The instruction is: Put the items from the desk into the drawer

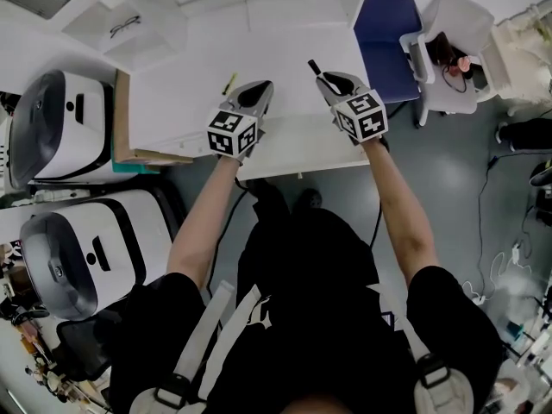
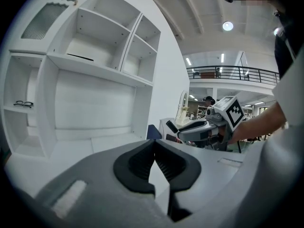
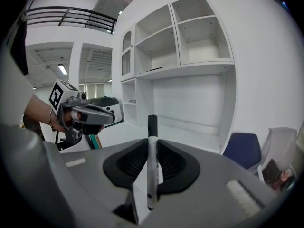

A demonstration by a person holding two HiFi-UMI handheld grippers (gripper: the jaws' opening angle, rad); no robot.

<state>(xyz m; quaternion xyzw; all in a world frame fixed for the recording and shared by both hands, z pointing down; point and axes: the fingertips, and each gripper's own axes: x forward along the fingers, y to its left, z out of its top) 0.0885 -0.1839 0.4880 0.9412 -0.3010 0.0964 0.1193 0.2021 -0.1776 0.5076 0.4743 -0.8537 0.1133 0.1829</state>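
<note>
My right gripper (image 1: 322, 78) is shut on a white marker with a black cap (image 1: 312, 65), held over the white desk (image 1: 285, 46). In the right gripper view the marker (image 3: 151, 165) stands upright between the pads. My left gripper (image 1: 262, 88) hovers beside it over the desk's front part, its jaws shut with nothing between them (image 2: 154, 145). A thin yellow pen (image 1: 229, 84) lies on the desk just left of the left gripper. The left gripper view shows the right gripper (image 2: 176, 131) with the marker's cap sticking out. No drawer is in view.
White shelving (image 2: 95, 56) rises behind the desk, with a pair of glasses (image 1: 125, 26) on a left shelf. A cardboard box (image 1: 123, 119) sits at the desk's left end. Two white machines (image 1: 60, 123) stand on the floor at left, a blue chair (image 1: 384, 33) at right.
</note>
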